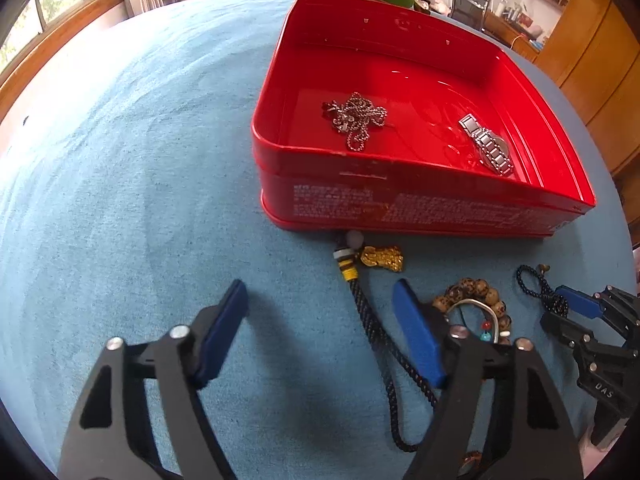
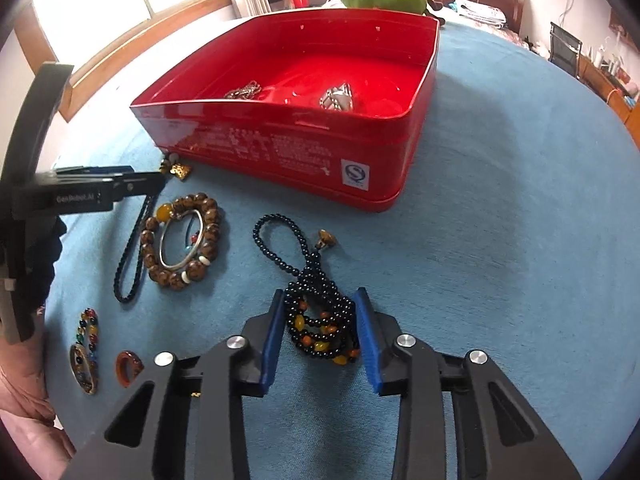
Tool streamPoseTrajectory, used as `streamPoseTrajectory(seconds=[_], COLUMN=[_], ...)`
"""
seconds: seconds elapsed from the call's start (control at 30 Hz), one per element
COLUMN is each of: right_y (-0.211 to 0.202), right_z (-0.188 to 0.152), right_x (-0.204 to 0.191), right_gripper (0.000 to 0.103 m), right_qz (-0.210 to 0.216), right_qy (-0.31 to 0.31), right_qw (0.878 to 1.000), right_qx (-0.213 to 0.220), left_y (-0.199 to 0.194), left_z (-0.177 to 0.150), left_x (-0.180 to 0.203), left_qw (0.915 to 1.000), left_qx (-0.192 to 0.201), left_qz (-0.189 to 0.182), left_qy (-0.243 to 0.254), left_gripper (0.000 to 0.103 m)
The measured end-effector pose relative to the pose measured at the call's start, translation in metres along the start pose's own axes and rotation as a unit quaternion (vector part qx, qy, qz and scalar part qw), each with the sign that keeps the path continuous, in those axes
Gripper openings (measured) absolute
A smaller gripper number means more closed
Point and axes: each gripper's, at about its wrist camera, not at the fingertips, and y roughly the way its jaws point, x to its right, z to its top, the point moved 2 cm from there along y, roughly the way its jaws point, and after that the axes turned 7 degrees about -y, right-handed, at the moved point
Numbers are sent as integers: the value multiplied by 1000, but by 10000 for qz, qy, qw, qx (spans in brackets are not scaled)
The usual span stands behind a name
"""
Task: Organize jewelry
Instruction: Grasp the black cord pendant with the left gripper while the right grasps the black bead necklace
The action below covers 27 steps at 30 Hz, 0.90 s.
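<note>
The right claw [image 2: 320, 336] is open, its blue pads flanking the black beads [image 2: 320, 320] on the blue cloth [image 2: 500, 260]; the red tin [image 2: 288, 152] lies at 12 o'clock. The left claw [image 1: 320, 332] gapes open, empty, a dark cord [image 1: 376, 336] between its fingers.

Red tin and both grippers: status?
Left gripper open, empty. Right gripper open, straddling black bead necklace. Red tin holds chain, watch. Path unobstructed.

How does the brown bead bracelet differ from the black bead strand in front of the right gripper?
The brown bead bracelet has big beads in one flat ring around a silver bangle; the black bead strand has tiny beads, bunched in coils with a loop trailing out. The right gripper straddles the strand; the bracelet lies free. Both lie outside the red tin.
</note>
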Motion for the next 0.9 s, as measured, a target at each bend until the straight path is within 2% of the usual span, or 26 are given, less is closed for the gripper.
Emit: streamPoseTrajectory(seconds=[0.1, 0.27, 0.37, 0.5, 0.57, 0.63, 0.77, 0.9], right_y=[-1, -4, -4, -5, -4, -3, -4, -6], right_z=[0, 2, 2, 2, 2, 1, 1, 1], right_x=[-2, -2, -3, -3, -2, -2, -1, 3], right_gripper=[35, 35, 35, 35, 35, 35, 35, 34], right_qz=[-44, -42, -62, -89, -74, -67, -59, -88], right_qy=[-24, 16, 16, 12, 29, 39, 49, 159], right_qw=[10000, 10000, 10000, 10000, 10000, 10000, 10000, 9998], right_qx=[-4, -5, -1, 1, 3, 8, 13, 49], left_y=[-1, 2, 4, 9, 10, 14, 15, 11], left_z=[0, 0, 3, 5, 6, 11, 12, 8], left_x=[3, 14, 21, 29, 29, 31, 28, 24], left_qw=[10000, 9998, 9997, 9994, 9995, 9995, 9995, 9995], left_qx=[21, 81, 74, 35, 38, 44, 43, 152], left_qz=[58, 87, -38, -221, -212, -193, -318, -280], left_qy=[57, 169, 219, 265, 246, 226, 43, 23], left_gripper=[48, 37, 36, 21, 18, 8, 5, 5])
